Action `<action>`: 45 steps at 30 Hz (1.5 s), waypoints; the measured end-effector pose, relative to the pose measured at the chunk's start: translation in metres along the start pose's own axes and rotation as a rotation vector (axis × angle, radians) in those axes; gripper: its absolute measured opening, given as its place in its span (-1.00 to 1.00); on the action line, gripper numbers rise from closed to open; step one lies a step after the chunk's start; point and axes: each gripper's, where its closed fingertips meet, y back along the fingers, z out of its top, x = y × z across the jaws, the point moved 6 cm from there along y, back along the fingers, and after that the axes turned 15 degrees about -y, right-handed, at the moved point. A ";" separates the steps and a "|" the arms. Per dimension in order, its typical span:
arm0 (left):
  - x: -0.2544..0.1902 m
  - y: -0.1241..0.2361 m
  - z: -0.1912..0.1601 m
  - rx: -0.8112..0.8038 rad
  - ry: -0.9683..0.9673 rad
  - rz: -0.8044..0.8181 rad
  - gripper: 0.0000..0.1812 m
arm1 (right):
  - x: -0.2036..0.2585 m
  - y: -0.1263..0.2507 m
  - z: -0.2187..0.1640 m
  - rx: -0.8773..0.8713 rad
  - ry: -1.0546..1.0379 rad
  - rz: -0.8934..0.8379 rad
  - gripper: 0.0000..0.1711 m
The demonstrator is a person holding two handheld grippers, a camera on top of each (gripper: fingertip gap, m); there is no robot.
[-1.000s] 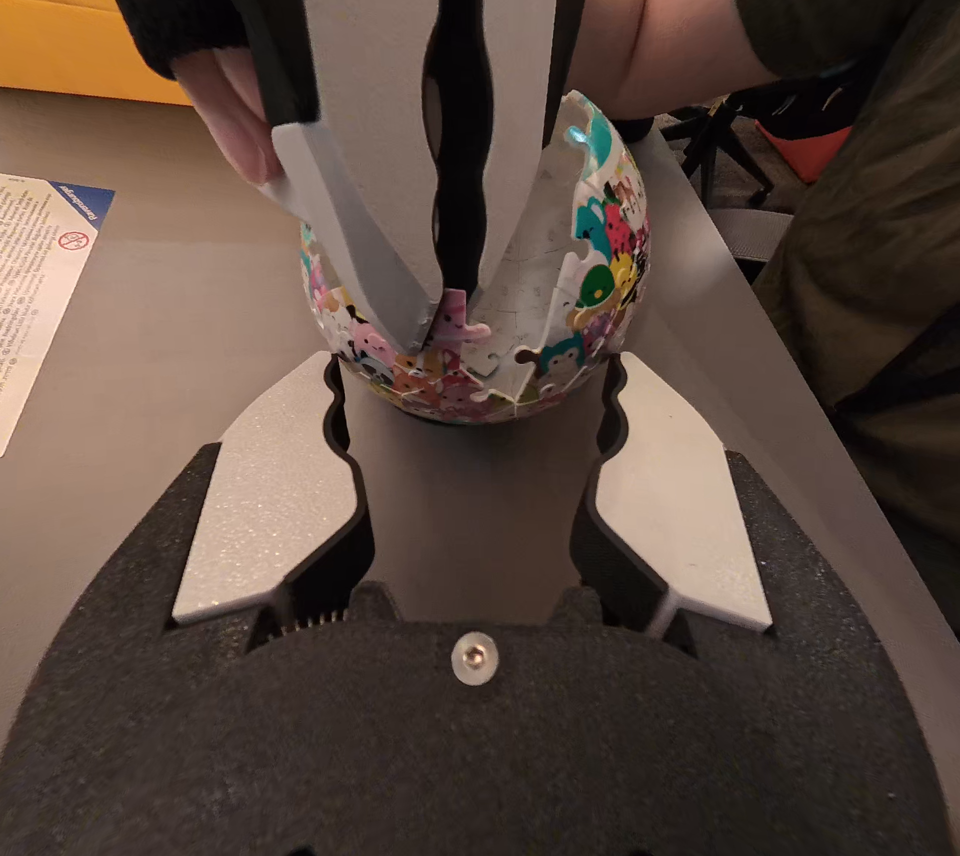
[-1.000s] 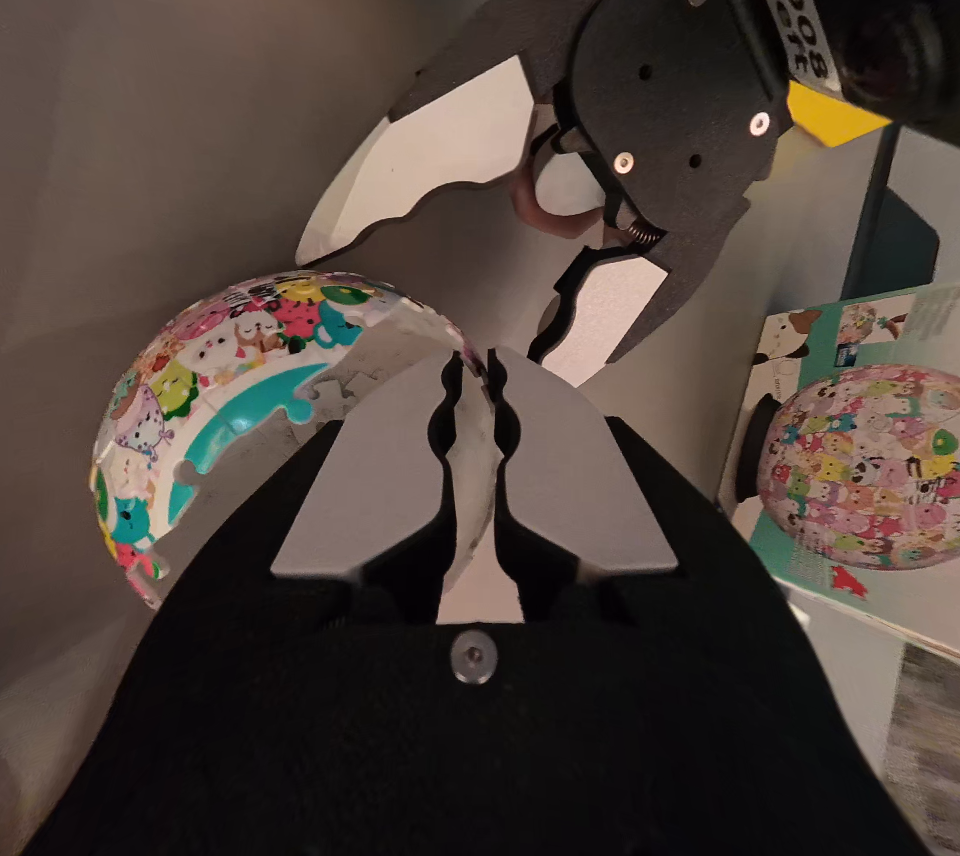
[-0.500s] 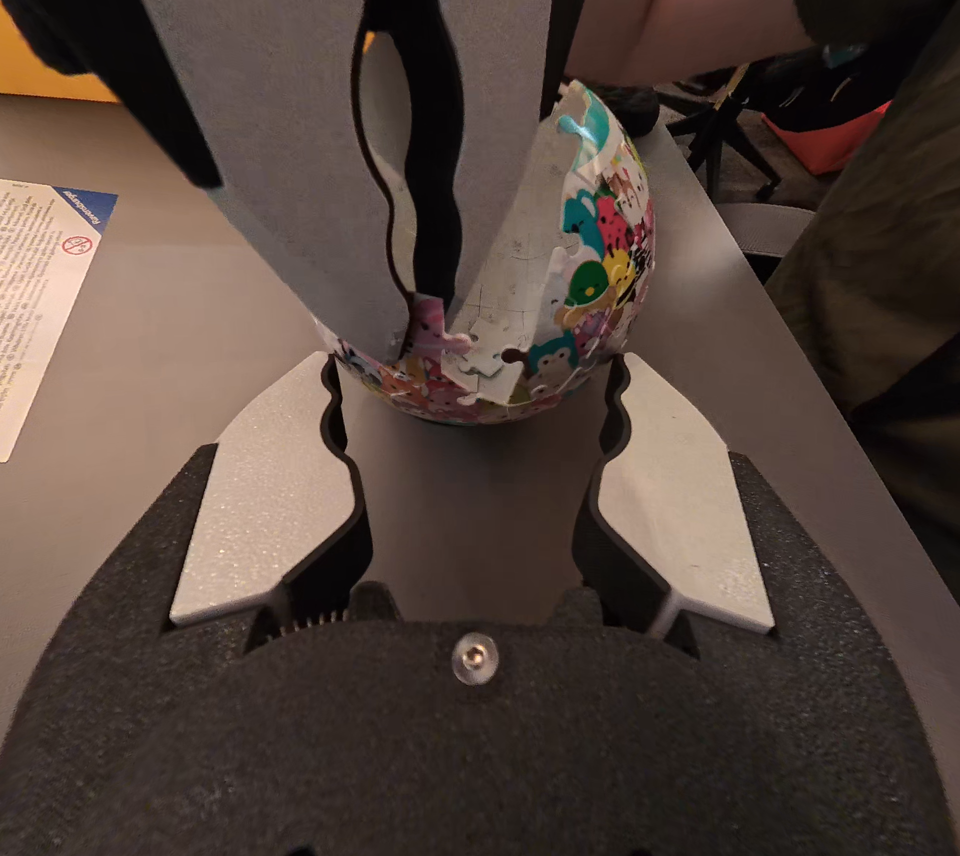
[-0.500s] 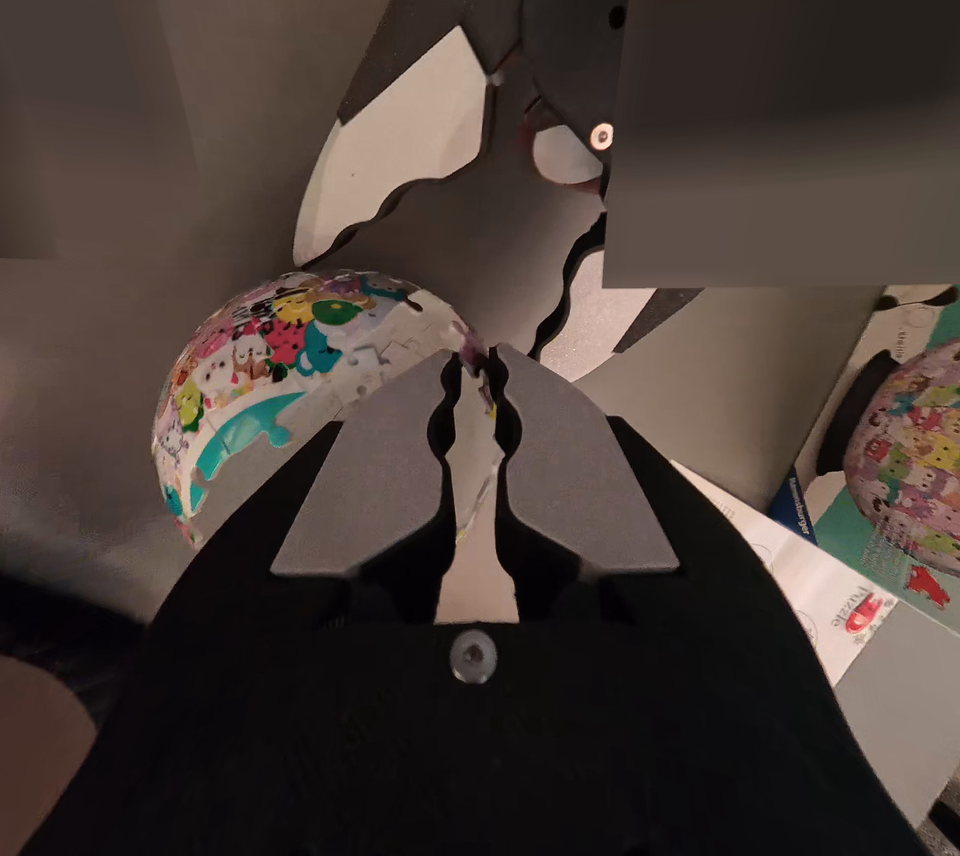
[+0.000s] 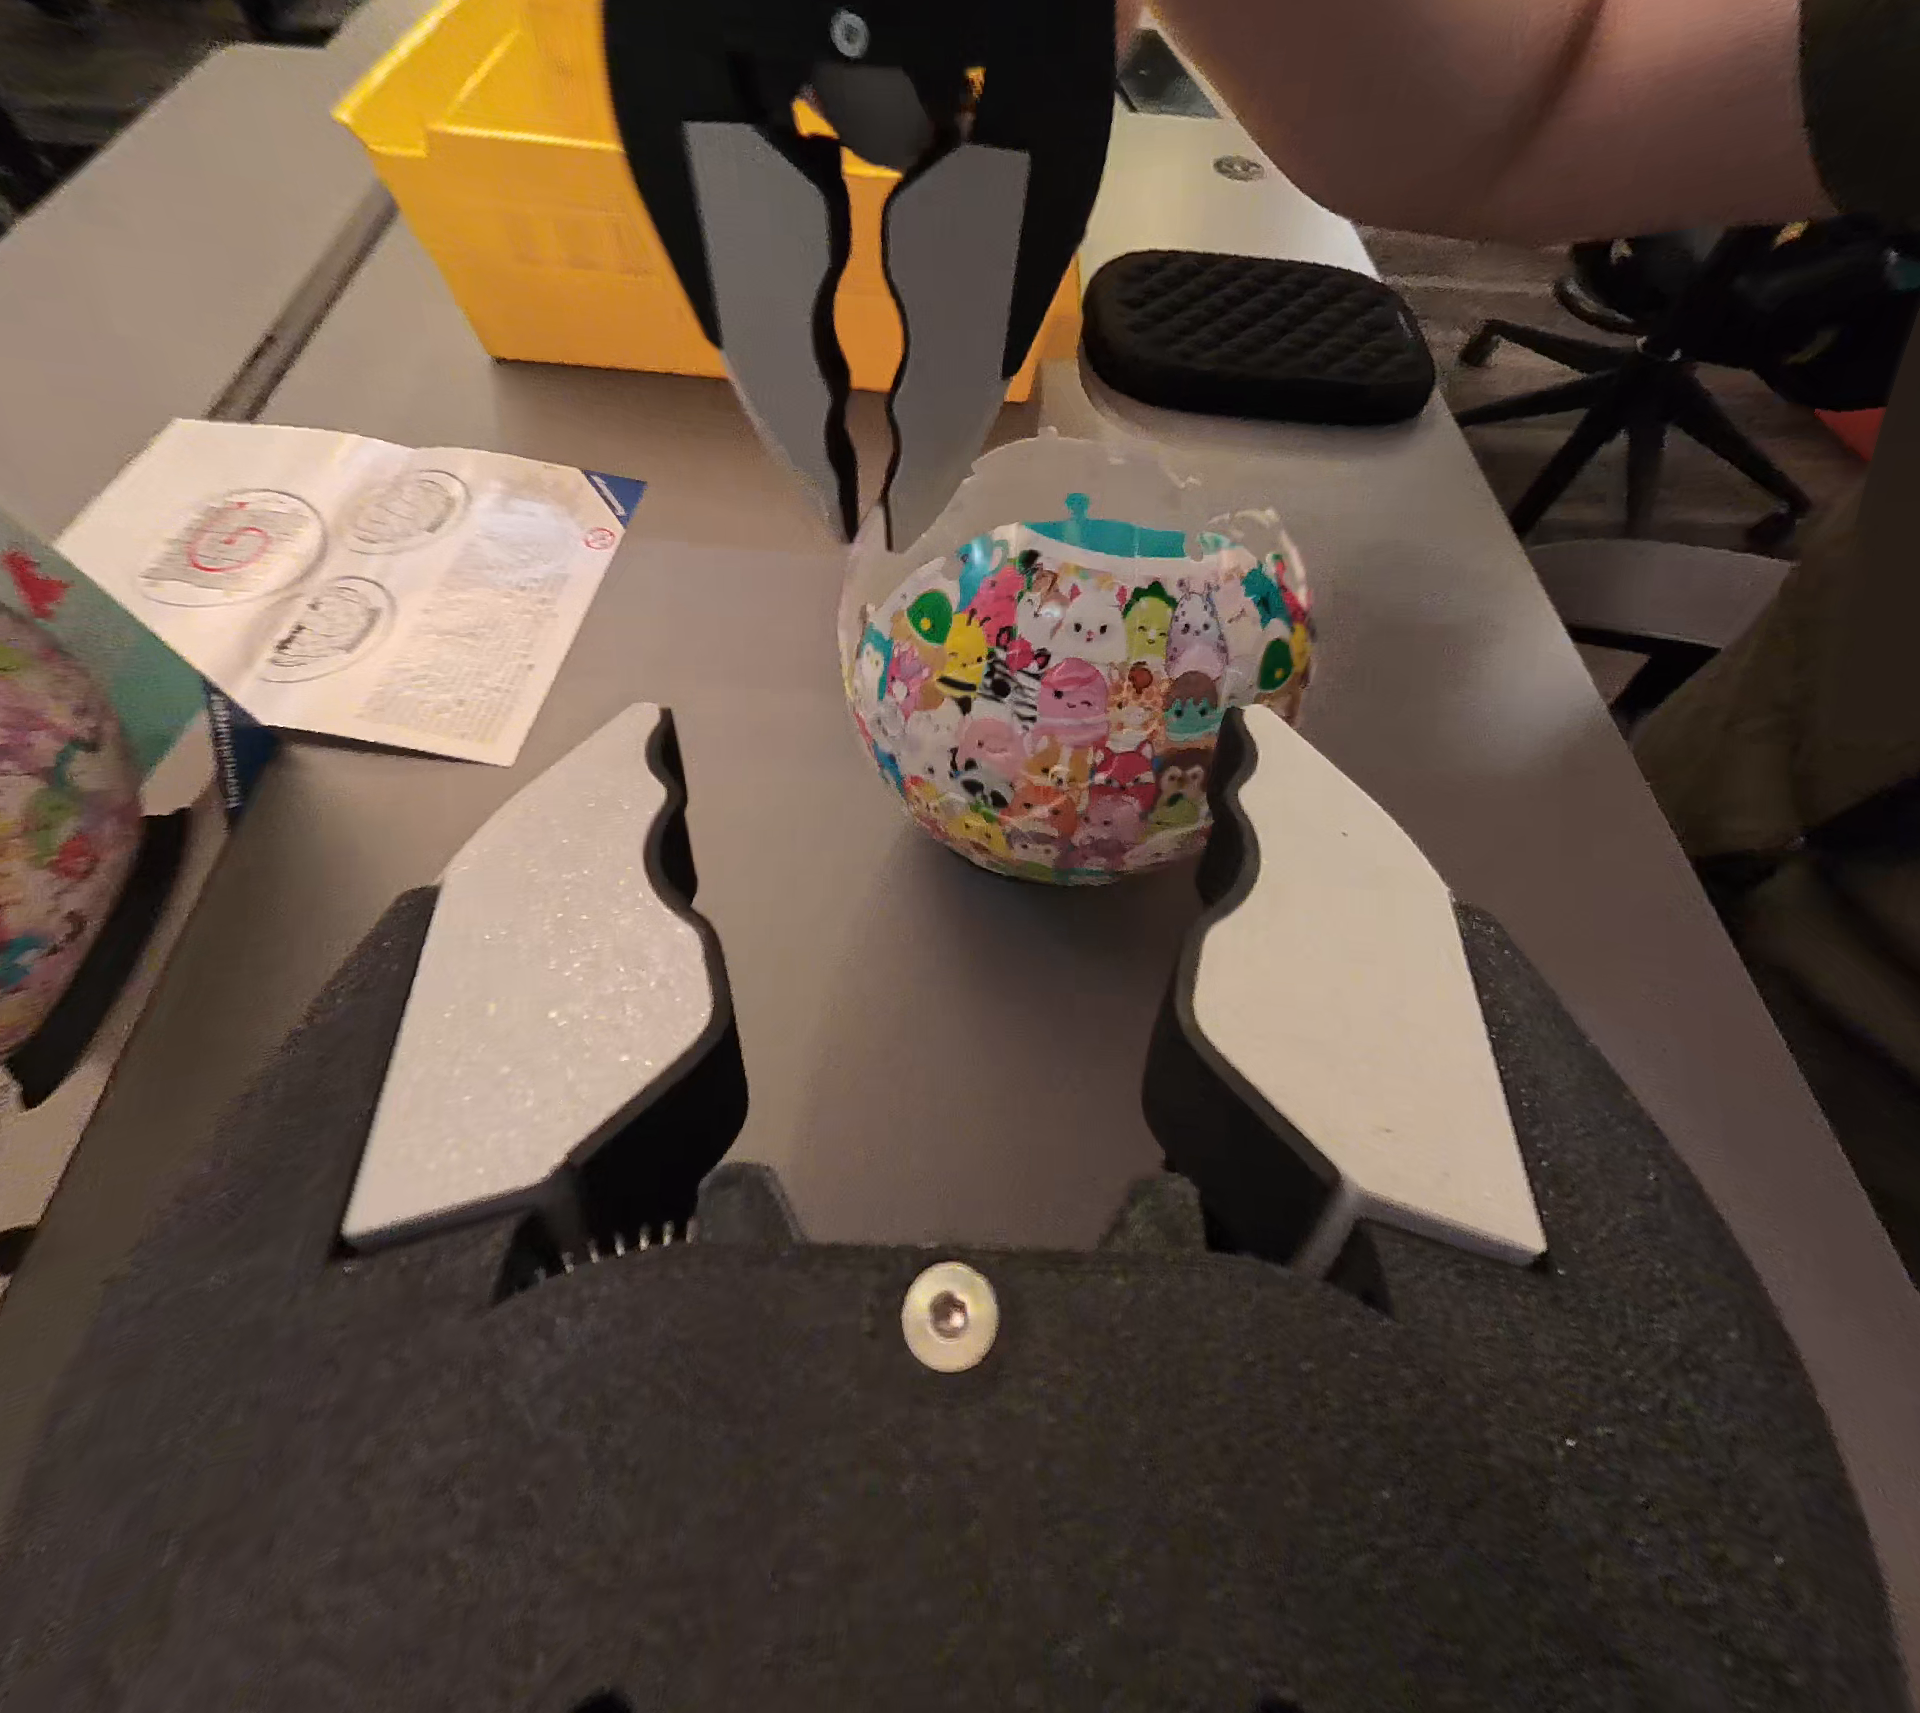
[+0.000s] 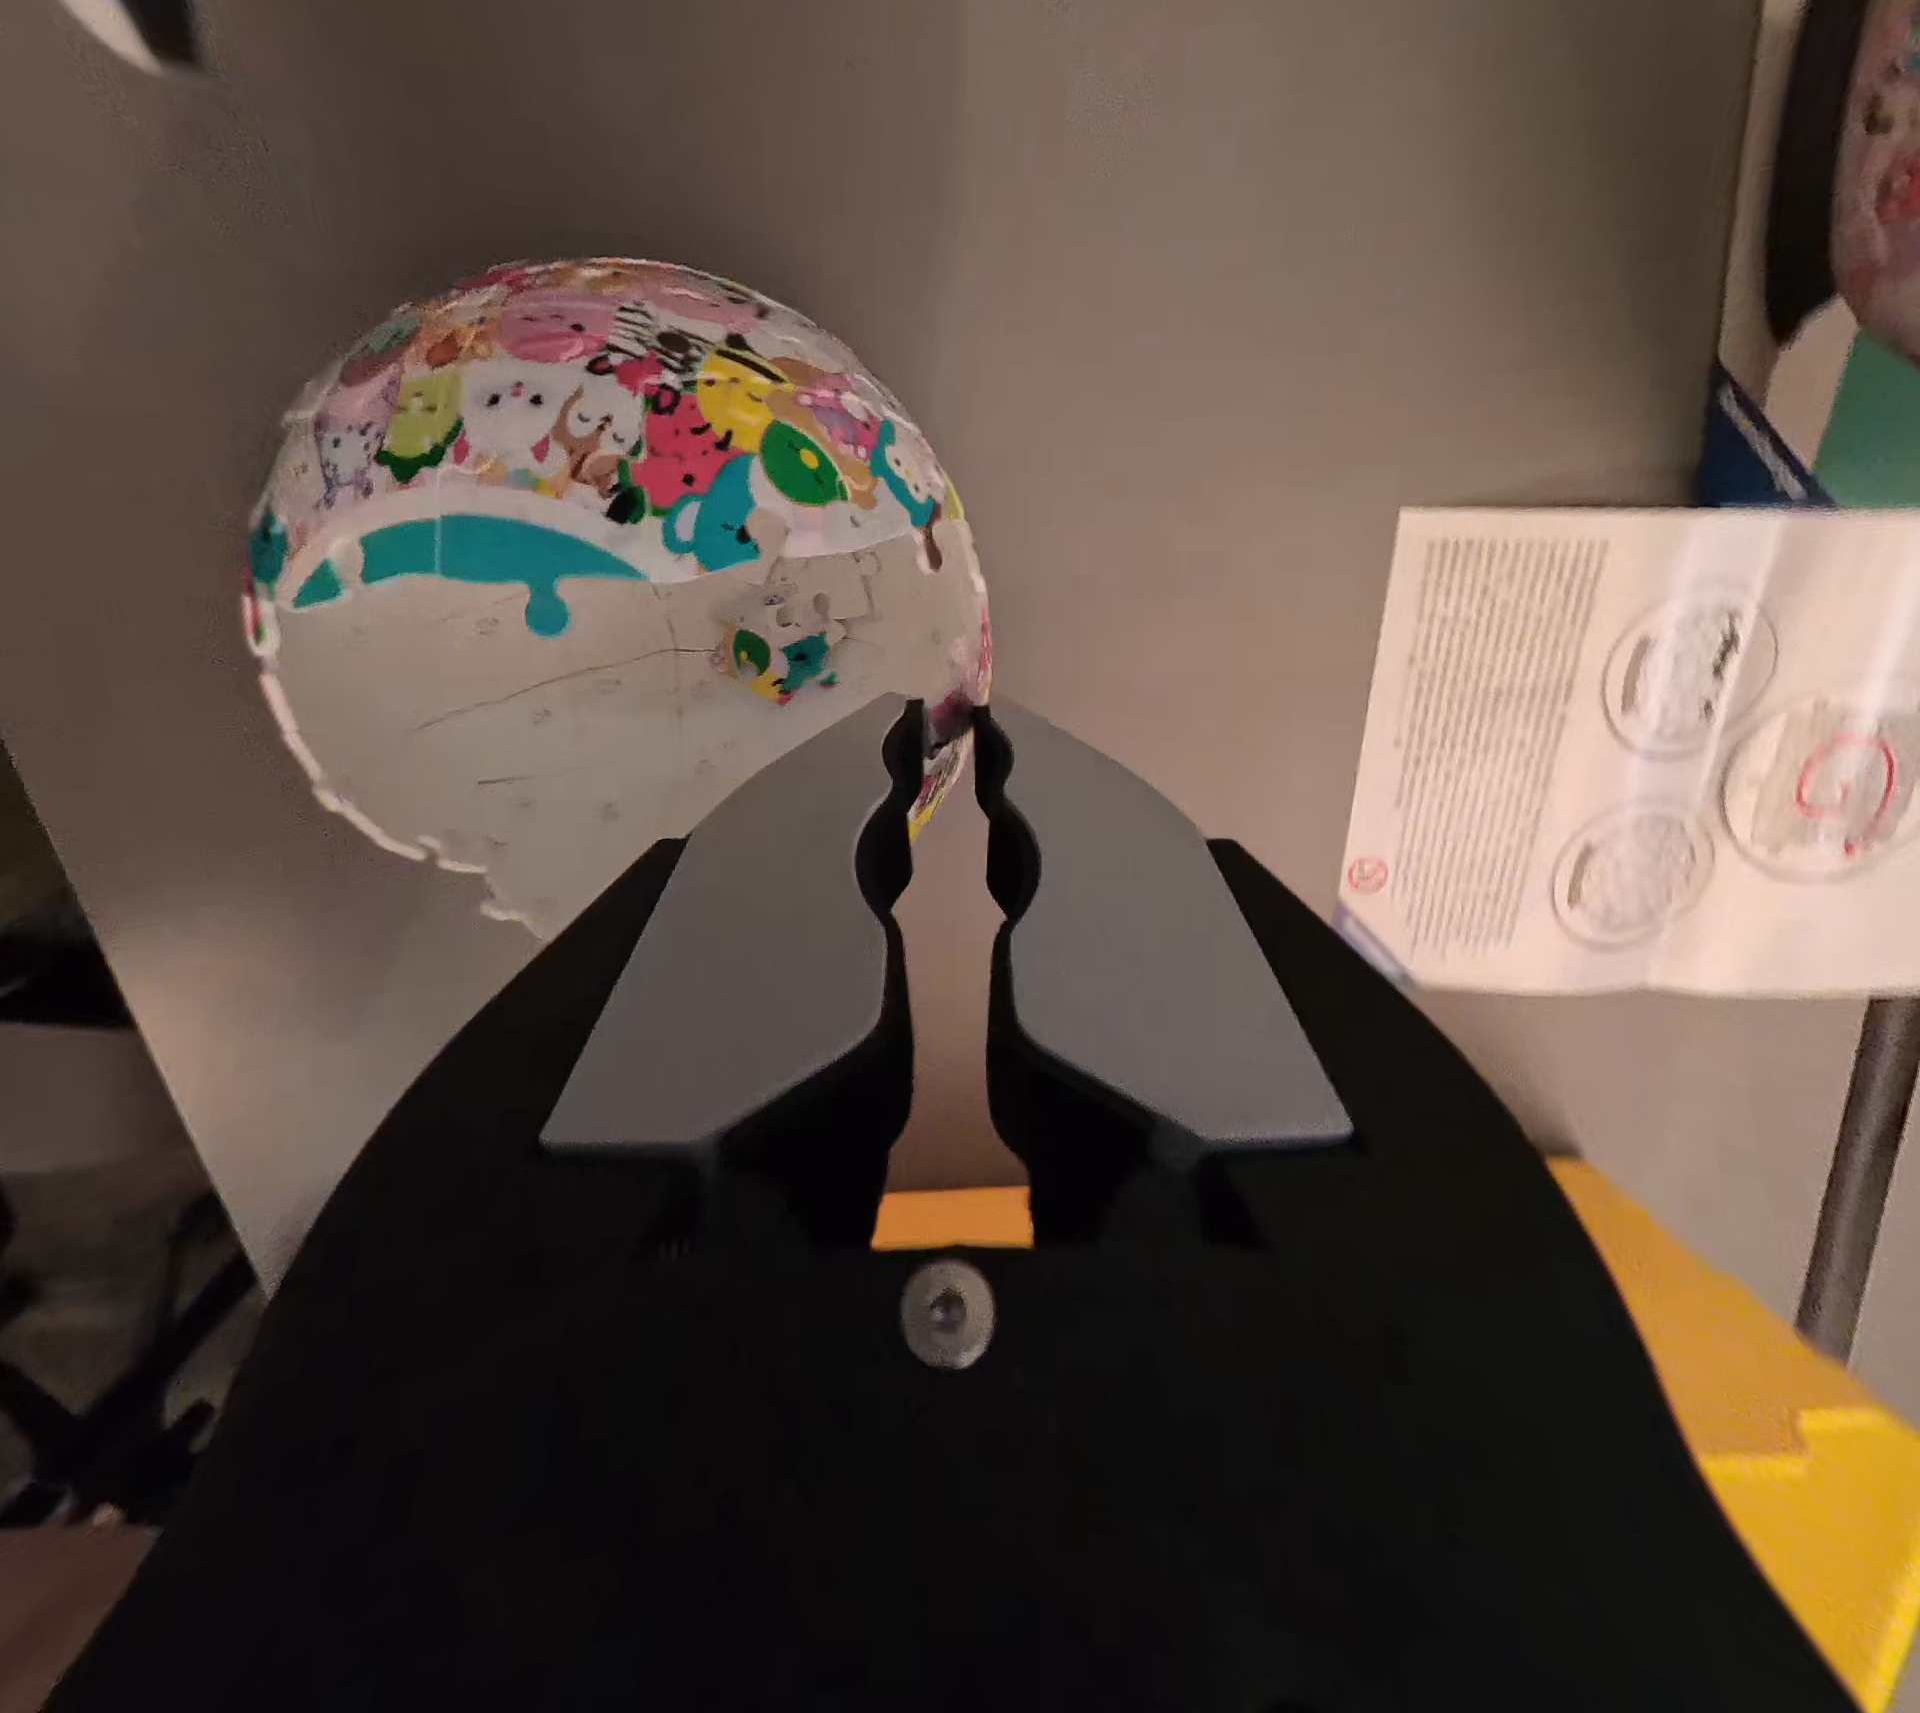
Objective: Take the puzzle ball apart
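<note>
The puzzle ball (image 5: 1081, 707) rests on the counter (image 5: 790, 624); a small piece (image 6: 948, 733), mostly hidden, is pinched by the right gripper (image 6: 945, 718), while the left gripper (image 5: 940, 728) is spread wide; leaflet (image 5: 353, 583) print is blurred.

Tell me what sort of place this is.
Probably an office or lab workroom: a long grey desk, wheeled office chairs beside it, and a yellow plastic storage bin on it.

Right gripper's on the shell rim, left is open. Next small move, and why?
Probably close the left gripper on the puzzle ball first: it sits loose on the table while the right gripper pinches one rim piece, so a pull may drag the whole shell.
</note>
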 end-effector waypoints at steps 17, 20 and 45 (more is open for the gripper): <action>-0.070 -0.054 0.032 -0.066 0.048 0.531 0.24 | 0.007 0.019 -0.036 -0.220 -0.344 -0.252 -0.80; -0.075 -0.073 0.021 0.025 0.027 0.586 0.33 | 0.008 0.028 -0.040 -0.278 -0.348 -0.228 -0.76; -0.070 -0.102 0.003 0.043 0.037 0.682 0.26 | -0.002 0.013 -0.034 -0.255 -0.373 -0.186 -0.88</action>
